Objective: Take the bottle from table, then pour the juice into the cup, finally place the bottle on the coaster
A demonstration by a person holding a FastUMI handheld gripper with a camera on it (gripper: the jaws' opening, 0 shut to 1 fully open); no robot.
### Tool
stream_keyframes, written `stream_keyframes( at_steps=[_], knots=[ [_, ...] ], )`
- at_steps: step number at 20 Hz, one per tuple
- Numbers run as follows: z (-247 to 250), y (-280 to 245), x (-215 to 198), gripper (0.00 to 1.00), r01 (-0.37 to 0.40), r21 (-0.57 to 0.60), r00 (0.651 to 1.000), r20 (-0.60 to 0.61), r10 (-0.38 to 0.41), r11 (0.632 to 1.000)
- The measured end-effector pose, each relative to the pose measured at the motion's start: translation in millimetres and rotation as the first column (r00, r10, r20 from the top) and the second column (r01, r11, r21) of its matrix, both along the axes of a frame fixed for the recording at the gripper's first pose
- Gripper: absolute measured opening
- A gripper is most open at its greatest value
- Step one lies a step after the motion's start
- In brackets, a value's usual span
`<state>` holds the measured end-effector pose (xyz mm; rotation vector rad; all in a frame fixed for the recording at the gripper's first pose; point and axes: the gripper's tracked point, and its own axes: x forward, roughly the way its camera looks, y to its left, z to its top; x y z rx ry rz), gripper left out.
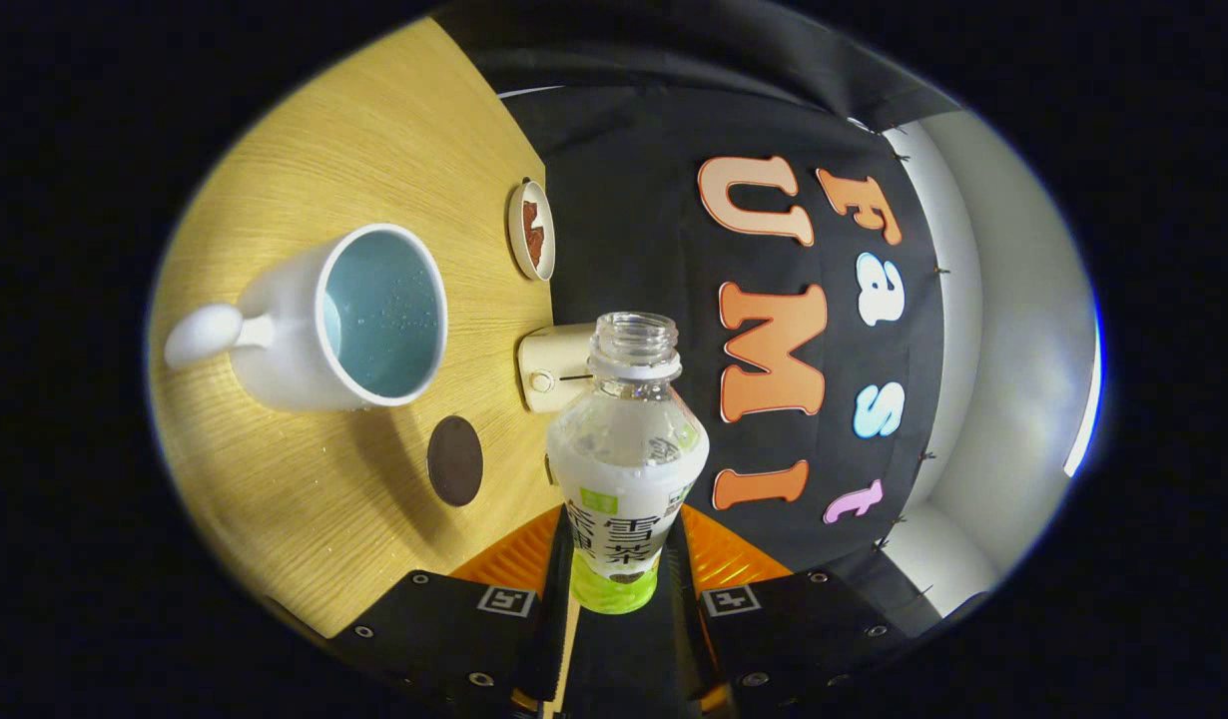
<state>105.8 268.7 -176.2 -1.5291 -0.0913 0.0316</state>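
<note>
While the hand-held gripper (pixel 614 569) grips an uncapped bottle (pixel 626 449) between both fingers, its mouth points past a white cup (pixel 349 318) and dark coaster (pixel 455 460) on the bench (pixel 305 499).

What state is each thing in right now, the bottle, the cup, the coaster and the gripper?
bottle: uncapped, clamped between the fingers, some liquid inside.
cup: on the table, mouth open; droplets inside, any juice unclear.
coaster: bare, on the table beside the cup.
gripper: shut on the bottle.
</note>
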Motion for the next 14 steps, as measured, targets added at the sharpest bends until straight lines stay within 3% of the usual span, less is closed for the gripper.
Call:
stream_keyframes(
  at_steps=[14],
  knots=[
    [8.6,2.1,-0.9,0.46,-0.027,-0.216,0.997,0.060,0.041,0.976]
  ],
)
